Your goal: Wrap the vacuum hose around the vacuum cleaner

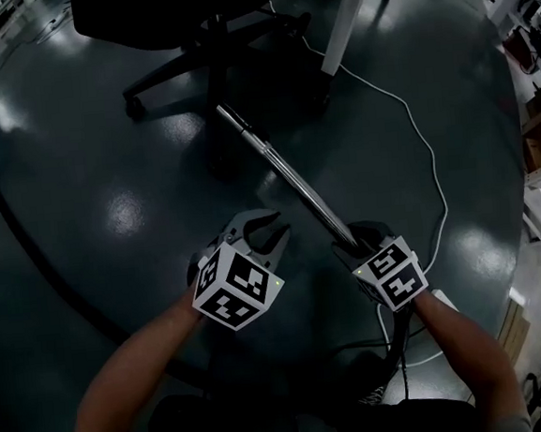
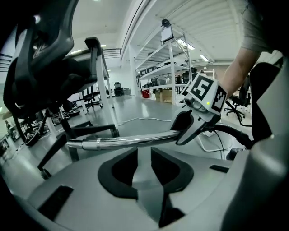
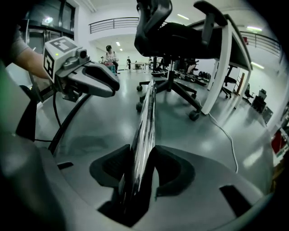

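A chrome vacuum wand point(image 1: 285, 171) slants across the dark floor toward the office chair. My right gripper point(image 1: 356, 246) is shut on its near end; in the right gripper view the wand point(image 3: 146, 113) runs straight out from between the pads of my right gripper point(image 3: 142, 155). My left gripper point(image 1: 264, 228) hovers just left of the wand, open and empty. In the left gripper view, my left gripper point(image 2: 143, 155) shows a clear gap between its pads, with the wand point(image 2: 122, 142) crossing beyond it. A black hose point(image 1: 28, 246) curves over the floor at left. I cannot make out the vacuum body.
A black office chair point(image 1: 208, 37) stands at the far end of the wand, with a white desk leg point(image 1: 343, 21) beside it. A white cable point(image 1: 425, 150) trails over the floor at right. Shelving point(image 1: 539, 140) lines the right edge.
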Demonstrator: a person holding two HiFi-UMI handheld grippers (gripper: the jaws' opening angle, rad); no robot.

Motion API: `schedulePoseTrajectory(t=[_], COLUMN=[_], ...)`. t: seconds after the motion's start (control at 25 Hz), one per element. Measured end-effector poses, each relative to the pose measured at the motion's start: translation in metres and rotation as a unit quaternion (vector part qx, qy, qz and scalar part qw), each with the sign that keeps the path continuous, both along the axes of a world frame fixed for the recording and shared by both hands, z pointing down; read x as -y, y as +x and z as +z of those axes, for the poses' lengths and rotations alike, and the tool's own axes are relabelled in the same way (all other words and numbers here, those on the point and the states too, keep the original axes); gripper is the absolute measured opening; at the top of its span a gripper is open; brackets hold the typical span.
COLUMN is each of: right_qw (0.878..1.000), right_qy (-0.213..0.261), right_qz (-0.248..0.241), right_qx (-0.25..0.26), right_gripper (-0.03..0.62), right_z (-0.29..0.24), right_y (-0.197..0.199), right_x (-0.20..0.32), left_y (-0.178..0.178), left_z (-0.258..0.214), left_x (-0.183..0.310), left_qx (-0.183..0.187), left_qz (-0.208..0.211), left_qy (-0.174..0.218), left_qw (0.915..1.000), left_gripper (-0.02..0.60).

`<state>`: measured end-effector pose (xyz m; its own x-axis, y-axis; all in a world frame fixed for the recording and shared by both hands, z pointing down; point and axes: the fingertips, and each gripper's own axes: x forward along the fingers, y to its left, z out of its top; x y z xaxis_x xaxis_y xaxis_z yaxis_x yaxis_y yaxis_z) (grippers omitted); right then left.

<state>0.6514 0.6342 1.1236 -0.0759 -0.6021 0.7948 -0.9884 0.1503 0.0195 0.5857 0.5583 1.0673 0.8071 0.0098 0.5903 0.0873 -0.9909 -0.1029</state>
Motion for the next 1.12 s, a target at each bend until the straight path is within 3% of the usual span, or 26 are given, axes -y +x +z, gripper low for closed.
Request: schedulePoseTrajectory(t=[0.16, 0.28, 0.36, 0.56, 0.76, 1.0, 1.12], right_qw=[0.998, 0.993, 0.989, 0.981, 0.966, 0.945, 0.93], right_qy=[0.027, 0.043, 0.05, 0.042, 0.031, 0.019, 0.006], right_qz=[-0.056, -0.11, -0.137, -0.189, -0.256, -0.324, -0.366], right_qx=[-0.015, -0.005, 0.002, 0.008, 0.013, 0.026, 0.029], right_gripper=[0.176, 0.176, 0.176, 0.176, 0.176, 0.176, 0.175], right_z=[-0.036, -0.056, -0.067, -0.104, -0.171, -0.259, -0.3], right_y=[-0.026, -0.059, -0.079, -0.128, -0.189, -0.251, -0.285], right_x=[0.024, 0.039, 0.046, 0.057, 0.065, 0.077, 0.078], left_y=[-0.009, -0.029, -0.045, -0.096, -0.148, -0.19, -0.226], left_z=[-0.038, -0.06, -0.07, -0.104, -0.154, -0.22, -0.246], left_x=[0.017, 0.019, 0.02, 0.019, 0.014, 0.018, 0.021], left_qx=[-0.018, -0.007, 0.007, 0.061, 0.115, 0.17, 0.216], left_qz=[0.007, 0.05, 0.069, 0.064, 0.112, 0.134, 0.151], left_qy=[0.059, 0.132, 0.155, 0.153, 0.196, 0.17, 0.168], left_qw=[0.9981, 0.99, 0.9855, 0.9843, 0.9674, 0.9614, 0.9498], left_gripper=[0.184, 0.245, 0.264, 0.264, 0.296, 0.322, 0.322])
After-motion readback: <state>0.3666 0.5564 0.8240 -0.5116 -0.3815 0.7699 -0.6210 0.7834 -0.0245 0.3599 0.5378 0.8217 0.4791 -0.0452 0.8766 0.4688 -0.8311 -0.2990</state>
